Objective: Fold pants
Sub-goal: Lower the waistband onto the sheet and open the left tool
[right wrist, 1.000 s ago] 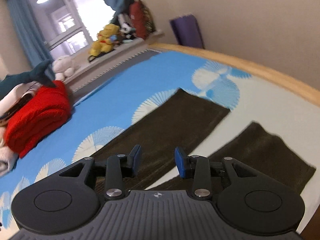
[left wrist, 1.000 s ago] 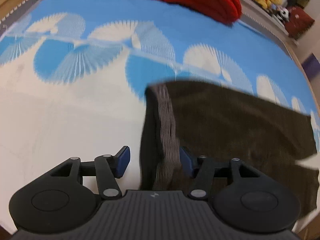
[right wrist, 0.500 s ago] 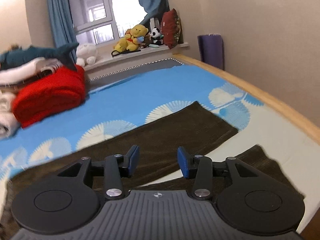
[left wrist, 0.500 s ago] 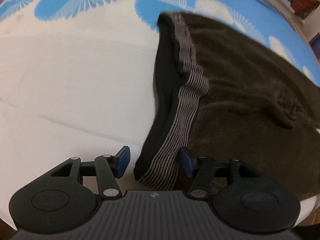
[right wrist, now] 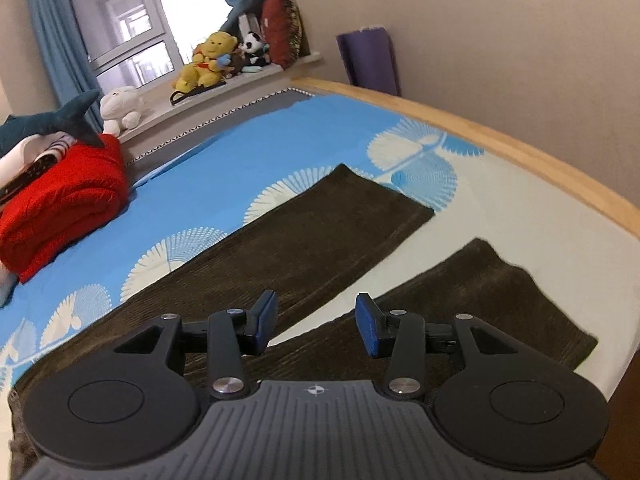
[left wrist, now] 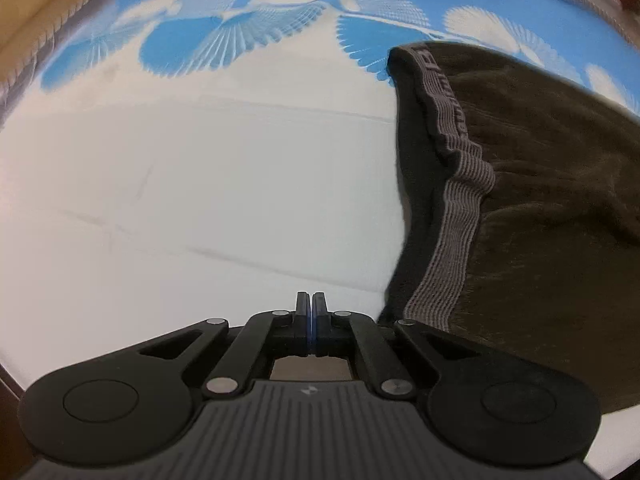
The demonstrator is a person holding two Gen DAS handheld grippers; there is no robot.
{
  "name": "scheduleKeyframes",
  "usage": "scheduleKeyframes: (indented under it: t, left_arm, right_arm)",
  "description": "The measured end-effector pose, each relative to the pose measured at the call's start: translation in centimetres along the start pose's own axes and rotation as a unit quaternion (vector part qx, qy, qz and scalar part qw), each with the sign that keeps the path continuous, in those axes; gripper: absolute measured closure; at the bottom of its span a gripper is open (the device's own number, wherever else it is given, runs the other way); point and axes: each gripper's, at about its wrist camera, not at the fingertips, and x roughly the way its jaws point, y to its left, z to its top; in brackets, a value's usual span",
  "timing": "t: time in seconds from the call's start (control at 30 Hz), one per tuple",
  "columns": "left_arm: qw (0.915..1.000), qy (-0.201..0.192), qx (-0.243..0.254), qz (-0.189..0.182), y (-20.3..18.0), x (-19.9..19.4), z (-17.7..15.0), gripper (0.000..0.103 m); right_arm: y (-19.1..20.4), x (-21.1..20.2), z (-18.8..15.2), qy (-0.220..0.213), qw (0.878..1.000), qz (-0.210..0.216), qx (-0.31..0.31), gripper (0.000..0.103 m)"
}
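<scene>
Two tools [left wrist: 311, 312] [right wrist: 316, 324], one pants [right wrist: 320, 236]

Your bed [right wrist: 256, 152] (blue and white sheet) carries the brown pants [right wrist: 320, 240] and a red blanket [right wrist: 64, 196].

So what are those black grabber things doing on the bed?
A person is using two grabbers to fold a pair of brown pants spread flat on the bed. The left gripper sits just beside the striped waistband; its jaws have just snapped shut, but on nothing, with the cloth off to one side. The right gripper hangs open above the two legs. Nothing is folded yet.
</scene>
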Motion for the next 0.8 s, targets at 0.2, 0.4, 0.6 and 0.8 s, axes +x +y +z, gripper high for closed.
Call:
scheduleKeyframes:
  t: [0.2, 0.4, 0.6, 0.8]
  left_arm:
    - [0.9929, -0.042, 0.003, -0.112, -1.2, -1.6, -0.1, 0.046]
    - [0.995, -0.024, 0.027, -0.093, -3.7, 0.9, 0.6, 0.046]
    - [0.9949, 0.01, 0.045, -0.09, -4.9, 3.0, 0.6, 0.049]
    - [0.9912, -0.019, 0.109, -0.073, -5.3, 0.9, -0.2, 0.092]
  right_arm:
    - [0.8, 0.3, -0.2, 0.012, 1.0, 0.006, -0.012, 0.058]
    - [2.2, 0.3, -0.7, 0.018, 0.998, 0.003, -0.058, 0.056]
    - [1.9, 0.1, -0.9, 0.021, 0.998, -0.005, -0.058, 0.055]
    - [1.7, 0.6, -0.8, 0.025, 0.998, -0.01, -0.049, 0.054]
